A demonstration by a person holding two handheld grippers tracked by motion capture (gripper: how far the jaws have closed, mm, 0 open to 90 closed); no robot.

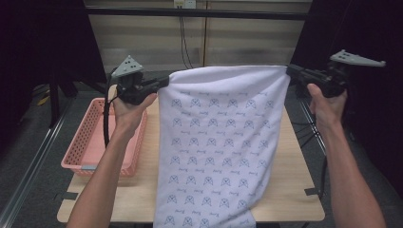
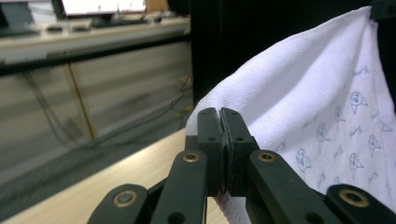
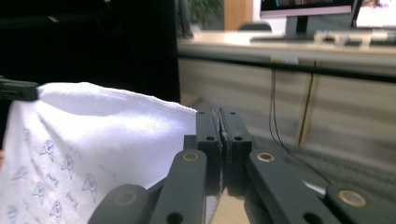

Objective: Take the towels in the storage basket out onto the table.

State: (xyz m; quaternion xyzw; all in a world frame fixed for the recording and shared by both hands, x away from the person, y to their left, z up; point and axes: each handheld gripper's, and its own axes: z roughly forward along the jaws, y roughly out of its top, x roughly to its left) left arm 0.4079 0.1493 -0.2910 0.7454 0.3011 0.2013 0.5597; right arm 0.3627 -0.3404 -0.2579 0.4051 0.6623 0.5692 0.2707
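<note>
Basket (image 1: 90, 142), pink, sits at the left edge of the surface (image 1: 290, 190). Left tongs (image 1: 164, 81) are clamped on the towel's (image 1: 214, 142) upper left corner; in the left gripper view the jaws are pressed together with cloth pinched between. We hold the white printed towel up, spread flat, its lower part draping over the near edge of the surface. Right tongs (image 1: 291, 70) are clamped on the upper right corner, jaws closed on the hem in the right gripper view. We judge the step as spread-and-hold; next we'd lay it flat or fold, keeping both corners level and taut.
</note>
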